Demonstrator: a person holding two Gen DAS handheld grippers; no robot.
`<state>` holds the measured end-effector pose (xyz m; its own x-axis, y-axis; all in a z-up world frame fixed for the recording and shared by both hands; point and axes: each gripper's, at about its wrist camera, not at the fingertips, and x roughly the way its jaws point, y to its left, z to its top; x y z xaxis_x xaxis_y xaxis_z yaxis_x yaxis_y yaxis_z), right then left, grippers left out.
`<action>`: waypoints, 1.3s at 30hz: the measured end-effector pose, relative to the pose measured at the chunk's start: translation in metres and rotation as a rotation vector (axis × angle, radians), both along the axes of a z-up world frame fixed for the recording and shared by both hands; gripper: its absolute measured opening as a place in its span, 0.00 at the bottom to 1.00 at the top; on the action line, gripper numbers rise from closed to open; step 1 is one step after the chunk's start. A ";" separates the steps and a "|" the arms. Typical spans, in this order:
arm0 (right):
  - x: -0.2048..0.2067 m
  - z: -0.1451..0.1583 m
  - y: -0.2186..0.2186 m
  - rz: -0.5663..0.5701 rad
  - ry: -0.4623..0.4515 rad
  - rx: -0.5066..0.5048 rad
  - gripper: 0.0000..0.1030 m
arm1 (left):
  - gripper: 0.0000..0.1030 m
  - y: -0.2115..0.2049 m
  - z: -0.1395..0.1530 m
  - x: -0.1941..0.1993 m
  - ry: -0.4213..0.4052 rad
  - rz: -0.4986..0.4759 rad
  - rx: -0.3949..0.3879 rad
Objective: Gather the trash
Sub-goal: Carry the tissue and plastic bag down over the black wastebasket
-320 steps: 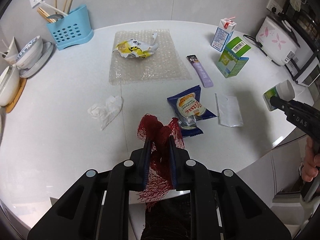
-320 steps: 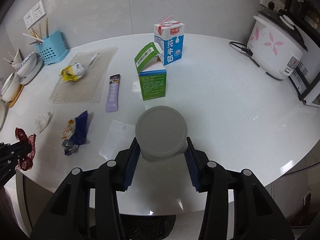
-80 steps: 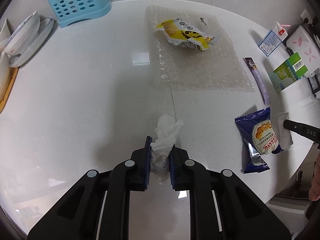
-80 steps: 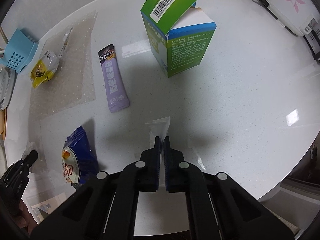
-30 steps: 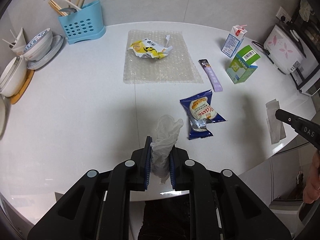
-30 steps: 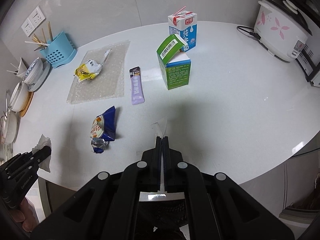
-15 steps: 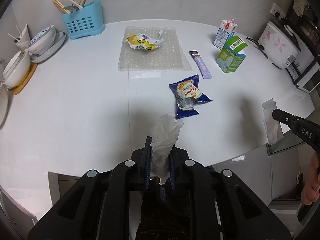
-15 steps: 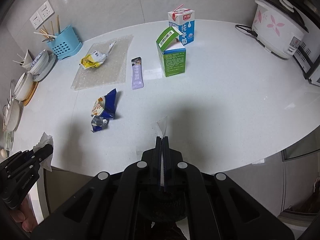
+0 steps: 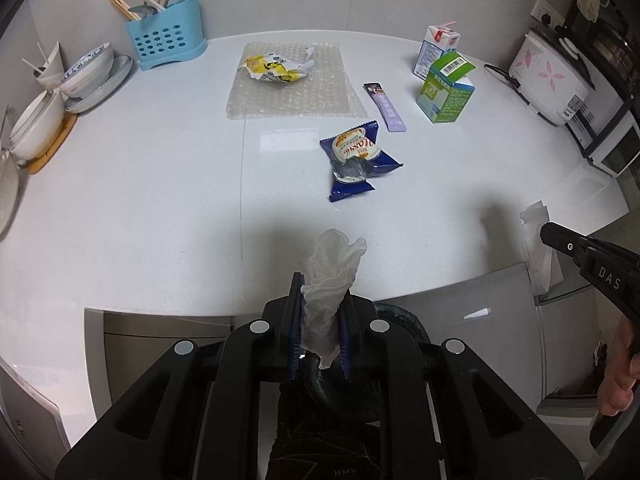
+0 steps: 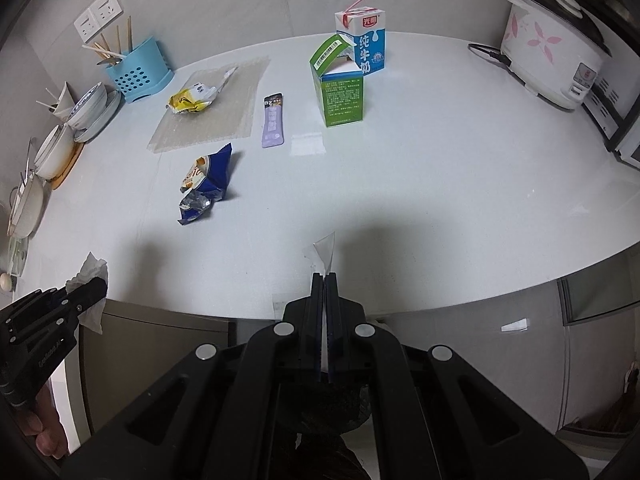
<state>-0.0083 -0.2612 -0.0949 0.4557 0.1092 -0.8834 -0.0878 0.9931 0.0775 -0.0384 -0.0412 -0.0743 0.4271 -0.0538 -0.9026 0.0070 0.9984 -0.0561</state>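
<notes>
My left gripper (image 9: 320, 308) is shut on a crumpled white tissue (image 9: 334, 264), held past the table's front edge over a dark bin (image 9: 340, 384). My right gripper (image 10: 325, 280) is shut on a thin clear plastic bag (image 10: 325, 254), also past the front edge; it shows in the left wrist view (image 9: 538, 252) too. On the white table (image 9: 160, 184) lie a blue snack wrapper (image 9: 356, 158), a yellow wrapper (image 9: 276, 70) on bubble wrap (image 9: 296, 96), a purple sachet (image 9: 386, 108), a green carton (image 9: 446, 90) and a milk carton (image 9: 438, 48).
A blue utensil holder (image 9: 164, 42) and stacked bowls and plates (image 9: 60, 96) stand at the back left. A rice cooker (image 9: 550, 76) stands at the right. Cabinet fronts (image 9: 160, 344) run below the table edge.
Both grippers have drawn further back from the table with their loads, now past its front edge and above the bin. Items on the table have not moved.
</notes>
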 end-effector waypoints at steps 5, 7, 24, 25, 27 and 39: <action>-0.013 -0.003 0.000 0.018 -0.006 -0.012 0.01 | 0.14 -0.010 -0.002 -0.012 -0.002 -0.006 -0.001; -0.018 -0.005 0.000 0.024 -0.004 -0.010 0.01 | 0.14 -0.012 -0.004 -0.016 0.000 -0.007 -0.002; -0.057 -0.035 -0.004 0.075 0.024 -0.020 0.01 | 0.14 -0.019 -0.026 -0.050 0.023 -0.011 -0.021; -0.059 -0.038 -0.004 0.078 0.028 -0.019 0.01 | 0.14 -0.020 -0.028 -0.052 0.023 -0.011 -0.022; -0.063 -0.043 -0.004 0.084 0.032 -0.019 0.01 | 0.14 -0.021 -0.033 -0.057 0.028 -0.011 -0.023; -0.084 -0.071 0.009 0.127 0.048 -0.027 0.01 | 0.14 -0.024 -0.067 -0.078 0.039 -0.008 -0.039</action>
<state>-0.0925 -0.2523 -0.1663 0.3966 0.1397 -0.9073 -0.2101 0.9759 0.0584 -0.1161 -0.0655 -0.1408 0.3912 -0.0923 -0.9157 0.0124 0.9954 -0.0951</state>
